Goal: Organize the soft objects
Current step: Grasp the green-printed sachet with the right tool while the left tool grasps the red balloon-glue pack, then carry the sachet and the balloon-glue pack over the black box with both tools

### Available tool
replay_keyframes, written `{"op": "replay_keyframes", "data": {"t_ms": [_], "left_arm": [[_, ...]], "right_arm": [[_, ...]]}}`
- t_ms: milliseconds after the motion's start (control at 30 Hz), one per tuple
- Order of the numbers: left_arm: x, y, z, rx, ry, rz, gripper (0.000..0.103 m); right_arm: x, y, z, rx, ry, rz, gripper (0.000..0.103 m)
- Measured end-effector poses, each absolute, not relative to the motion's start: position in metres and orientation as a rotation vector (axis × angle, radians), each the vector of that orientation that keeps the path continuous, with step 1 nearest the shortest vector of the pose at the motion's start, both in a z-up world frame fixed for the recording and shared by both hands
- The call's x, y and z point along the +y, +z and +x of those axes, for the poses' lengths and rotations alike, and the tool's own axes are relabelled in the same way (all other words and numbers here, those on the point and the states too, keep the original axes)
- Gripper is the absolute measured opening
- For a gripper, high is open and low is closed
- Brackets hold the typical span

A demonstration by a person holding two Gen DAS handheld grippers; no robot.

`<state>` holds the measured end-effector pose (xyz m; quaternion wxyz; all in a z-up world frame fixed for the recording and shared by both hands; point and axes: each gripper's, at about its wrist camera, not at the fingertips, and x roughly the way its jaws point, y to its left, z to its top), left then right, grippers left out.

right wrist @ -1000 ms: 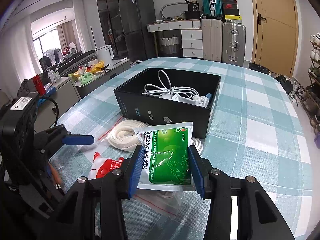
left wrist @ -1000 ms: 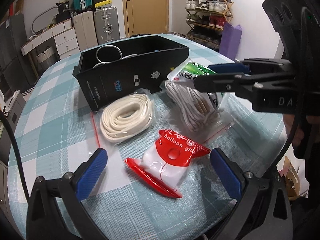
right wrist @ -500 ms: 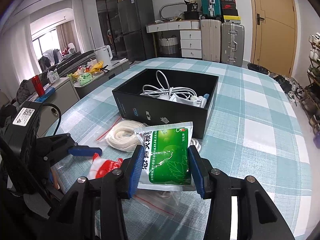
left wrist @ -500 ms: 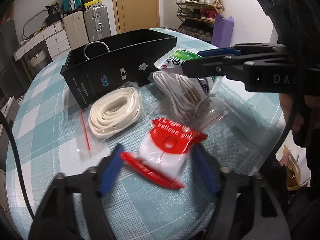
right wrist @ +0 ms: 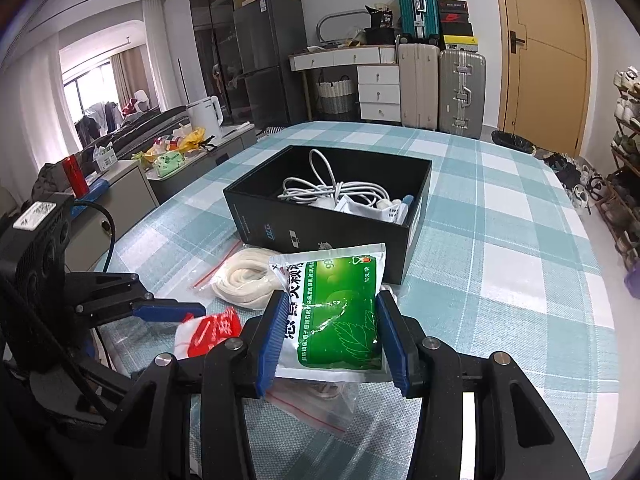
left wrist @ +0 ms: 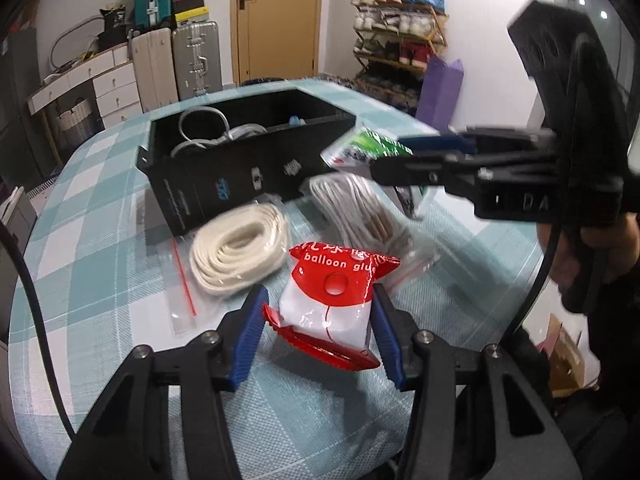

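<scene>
Left hand-held gripper (left wrist: 318, 330), jaws just closing on red balloon-glue packet (left wrist: 334, 300) w/ pads at both sides; right hand-held gripper (right wrist: 328, 338) holds green sachet (right wrist: 340, 316). Best: lift each straight into black box (left wrist: 224, 176).

glossy plastic red-and-white pouch (left wrist: 334, 300); matt black box (left wrist: 240, 172); woven checked tablecloth (left wrist: 92, 216).
</scene>
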<state>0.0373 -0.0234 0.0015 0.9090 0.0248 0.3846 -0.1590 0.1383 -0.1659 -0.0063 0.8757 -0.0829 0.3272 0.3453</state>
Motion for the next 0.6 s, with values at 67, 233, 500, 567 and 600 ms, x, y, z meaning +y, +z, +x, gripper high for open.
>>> {"op": "replay_keyframes", "data": {"t_ms": [67,233,500,567,600], "left_arm": [[-0.018,0.006,0.039,0.783,-0.321,0.018,0.050],[-0.005,0.017,0.041,0.742,-0.277,-0.038,0.050],[0.010,0.030,0.053,0.691,-0.211,-0.083,0.050],[0.011,0.034,0.057,0.674,-0.203,-0.080,0.050],[0.012,0.036,0.058,0.669,-0.203,-0.080,0.051]], "right_arm": [[-0.167,-0.004,0.138,0.675,0.718,-0.167,0.045],[-0.172,0.003,0.136,0.651,0.714,-0.146,0.045],[-0.178,0.013,0.134,0.615,0.714,-0.114,0.045],[-0.179,0.016,0.134,0.607,0.709,-0.107,0.045],[-0.180,0.017,0.134,0.602,0.709,-0.103,0.045]]}}
